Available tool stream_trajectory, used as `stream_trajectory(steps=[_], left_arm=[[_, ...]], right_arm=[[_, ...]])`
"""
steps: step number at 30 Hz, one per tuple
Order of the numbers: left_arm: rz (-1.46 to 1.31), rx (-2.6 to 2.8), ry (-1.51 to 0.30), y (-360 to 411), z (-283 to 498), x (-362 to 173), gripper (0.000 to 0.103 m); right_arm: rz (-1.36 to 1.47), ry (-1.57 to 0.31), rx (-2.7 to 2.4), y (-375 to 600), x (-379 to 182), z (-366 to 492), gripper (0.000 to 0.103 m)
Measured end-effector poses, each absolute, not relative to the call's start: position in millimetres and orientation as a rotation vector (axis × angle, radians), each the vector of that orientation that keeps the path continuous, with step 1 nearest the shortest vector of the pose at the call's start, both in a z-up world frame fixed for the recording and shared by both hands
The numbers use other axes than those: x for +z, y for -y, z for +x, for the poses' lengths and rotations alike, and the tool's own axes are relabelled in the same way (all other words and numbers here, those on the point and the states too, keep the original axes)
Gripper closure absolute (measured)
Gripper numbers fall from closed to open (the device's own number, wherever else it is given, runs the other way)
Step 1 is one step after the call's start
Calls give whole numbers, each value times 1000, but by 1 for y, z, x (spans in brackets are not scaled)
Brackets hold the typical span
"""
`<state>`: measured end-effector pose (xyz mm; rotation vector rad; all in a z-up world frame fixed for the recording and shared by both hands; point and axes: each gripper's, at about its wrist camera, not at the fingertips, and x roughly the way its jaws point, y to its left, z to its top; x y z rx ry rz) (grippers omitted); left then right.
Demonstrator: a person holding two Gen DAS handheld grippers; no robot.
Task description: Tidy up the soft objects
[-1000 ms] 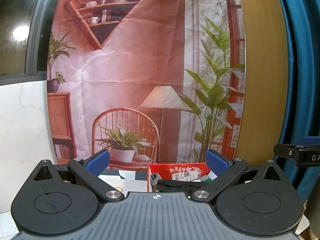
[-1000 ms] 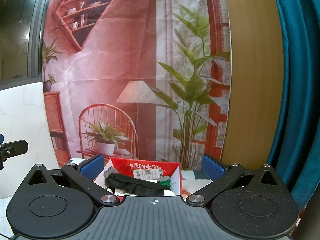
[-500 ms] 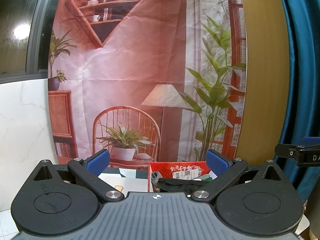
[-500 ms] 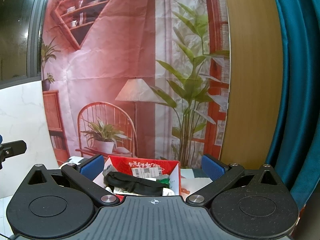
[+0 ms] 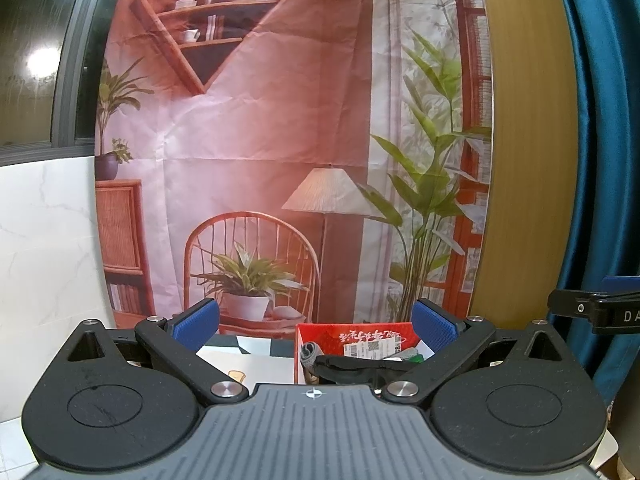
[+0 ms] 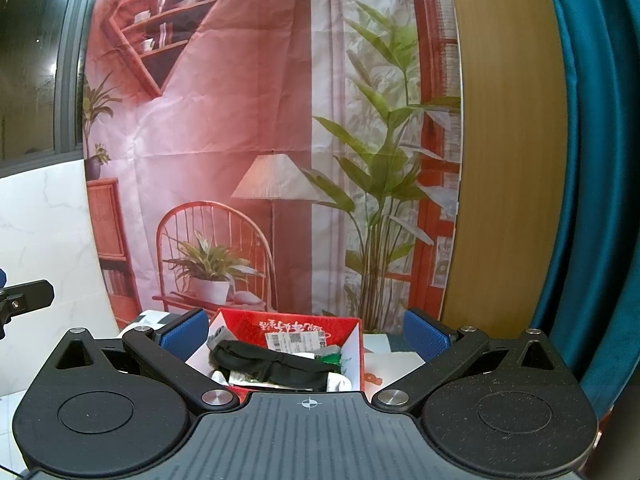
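A red cardboard box (image 6: 308,326) stands ahead on the table, also seen in the left wrist view as the red box (image 5: 320,334). A black eye mask (image 6: 272,364) lies across the top of the things inside, with white socks (image 6: 338,382) and a grey rolled sock (image 6: 218,336) beside it. The left view shows the same black mask (image 5: 348,364) and grey roll (image 5: 309,351). My left gripper (image 5: 316,322) is open and holds nothing; the box sits behind its right finger. My right gripper (image 6: 306,330) is open and holds nothing, with the box between its blue pads.
A printed backdrop (image 5: 280,140) hangs behind the table, with a wooden panel (image 6: 508,160) and blue curtain (image 6: 592,200) to the right. White paper sheets (image 5: 248,360) lie on the table left of the box. The other gripper's tip (image 5: 592,308) shows at the right edge.
Both grippers stay open and have tilted or dropped slightly, so more of the box's inside shows in the right wrist view. Nothing was picked up or released.
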<state>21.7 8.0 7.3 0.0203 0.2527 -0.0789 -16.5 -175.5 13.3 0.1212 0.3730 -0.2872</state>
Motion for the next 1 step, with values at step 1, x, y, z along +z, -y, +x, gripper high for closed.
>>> stream_trajectory(steps=[1], left_arm=[[20,-80,-254,-8,22,7,0]], right_arm=[[121,-373,-287,175,13,-17,0]])
